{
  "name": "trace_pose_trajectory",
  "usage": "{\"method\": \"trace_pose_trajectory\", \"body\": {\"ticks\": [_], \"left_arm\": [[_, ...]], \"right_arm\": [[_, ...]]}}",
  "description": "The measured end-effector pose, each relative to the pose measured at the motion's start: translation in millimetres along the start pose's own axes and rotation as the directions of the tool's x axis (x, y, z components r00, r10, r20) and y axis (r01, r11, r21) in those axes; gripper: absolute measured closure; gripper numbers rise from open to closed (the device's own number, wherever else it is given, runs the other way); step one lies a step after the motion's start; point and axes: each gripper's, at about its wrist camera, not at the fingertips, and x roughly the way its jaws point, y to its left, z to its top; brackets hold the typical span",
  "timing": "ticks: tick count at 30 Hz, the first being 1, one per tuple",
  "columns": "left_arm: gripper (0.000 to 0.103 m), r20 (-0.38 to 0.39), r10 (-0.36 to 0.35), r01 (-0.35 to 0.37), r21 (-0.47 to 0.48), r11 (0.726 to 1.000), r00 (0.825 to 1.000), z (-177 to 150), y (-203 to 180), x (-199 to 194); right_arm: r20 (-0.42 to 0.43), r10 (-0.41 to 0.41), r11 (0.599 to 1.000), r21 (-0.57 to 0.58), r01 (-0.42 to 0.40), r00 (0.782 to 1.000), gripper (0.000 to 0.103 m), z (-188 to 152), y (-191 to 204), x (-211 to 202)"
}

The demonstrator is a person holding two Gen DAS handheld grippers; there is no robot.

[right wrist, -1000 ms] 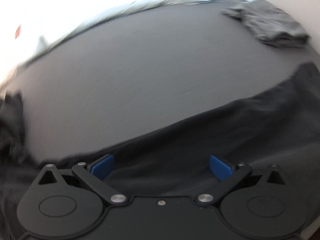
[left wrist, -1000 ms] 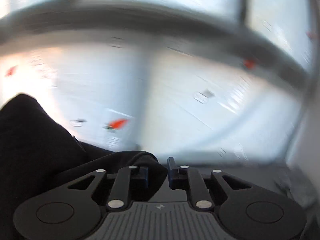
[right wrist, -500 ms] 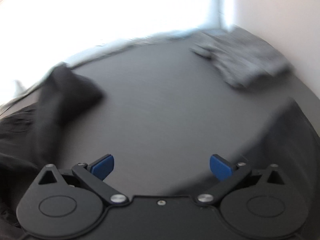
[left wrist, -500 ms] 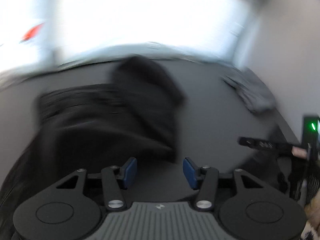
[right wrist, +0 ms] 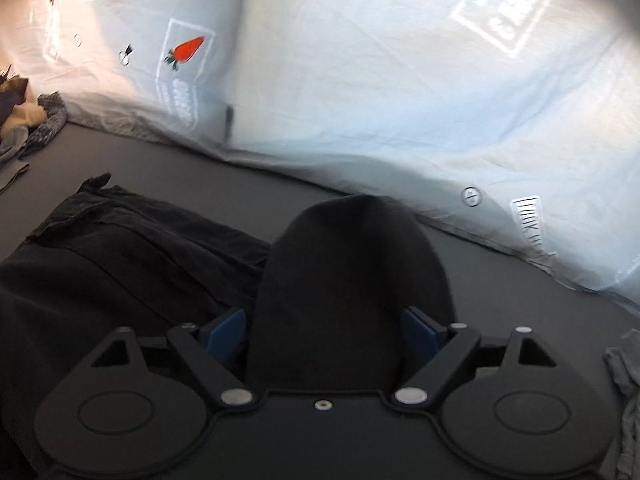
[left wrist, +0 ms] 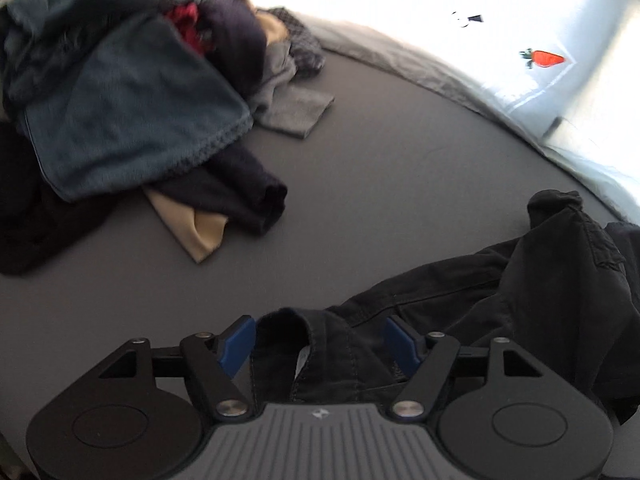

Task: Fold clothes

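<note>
A black garment (left wrist: 500, 300) lies crumpled on the dark grey surface (left wrist: 360, 200) at the lower right of the left wrist view. Its seamed edge curls up between the blue pads (left wrist: 236, 344) of my left gripper (left wrist: 319, 344), whose jaws are opening; the pads do not press the cloth. In the right wrist view the same black garment (right wrist: 120, 260) spreads to the left. A rounded hump of it (right wrist: 352, 280) rises between the jaws of my right gripper (right wrist: 322, 330), which are closing and stand wide. The hump fills the gap and partly hides the pads.
A heap of mixed clothes (left wrist: 120, 100) fills the upper left, with a grey piece (left wrist: 296, 112) and a tan one (left wrist: 196, 232) at its edge. A pale printed sheet (right wrist: 360, 100) walls the far side. Another grey garment (right wrist: 624, 380) lies at the right edge.
Both views swung round fast. The left jaws went from shut on black cloth to wide apart, low over the garment's edge. The right jaws narrowed a little, and a black hump now sits between them.
</note>
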Motion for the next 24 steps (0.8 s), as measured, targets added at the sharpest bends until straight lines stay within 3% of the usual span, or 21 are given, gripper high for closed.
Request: {"method": "trace_pose_trajectory", "body": {"ticks": [2,6,9,11,12,13,15,17,20,24], "left_arm": [[0.028,-0.051,-0.029,0.027,-0.038,0.999,0.998,-4,11,13],[0.028,-0.114,-0.078,0.068,-0.087,0.994,0.990,-6,19,31],[0.043,-0.147,-0.122,0.113,-0.070,0.991,0.982,-1,16,38],[0.070,-0.142,-0.163,0.157,-0.051,0.986,0.976,6,13,41],[0.077,-0.138,-0.172,0.167,-0.049,0.985,0.975,10,12,41],[0.081,-0.128,-0.169,0.164,-0.049,0.985,0.977,13,10,41],[0.087,-0.106,-0.165,0.160,-0.051,0.986,0.981,21,6,40],[0.090,-0.064,-0.174,0.170,-0.064,0.983,0.983,31,2,36],[0.092,0.019,-0.188,0.189,-0.060,0.980,0.982,51,-3,22],[0.097,0.107,-0.220,0.224,-0.027,0.974,0.970,82,-11,0]], "right_arm": [[-0.045,0.002,0.999,-0.033,-0.003,0.999,0.016,2,9,14],[-0.146,-0.131,0.975,-0.200,0.100,0.981,0.014,-9,32,43],[-0.153,-0.135,0.971,-0.216,0.100,0.979,0.014,-13,34,50],[-0.146,-0.119,0.974,-0.211,0.086,0.982,0.029,-10,34,48],[-0.138,-0.117,0.973,-0.214,0.086,0.984,0.049,-9,34,46],[-0.126,-0.125,0.971,-0.218,0.095,0.984,0.067,-7,34,42],[-0.079,-0.161,0.964,-0.224,0.140,0.984,0.088,-3,31,31],[-0.013,-0.216,0.952,-0.223,0.208,0.976,0.093,2,26,15],[0.099,-0.323,0.925,-0.177,0.336,0.941,0.096,10,2,-14],[0.228,-0.473,0.863,-0.074,0.499,0.851,0.096,23,-51,-59]]}}
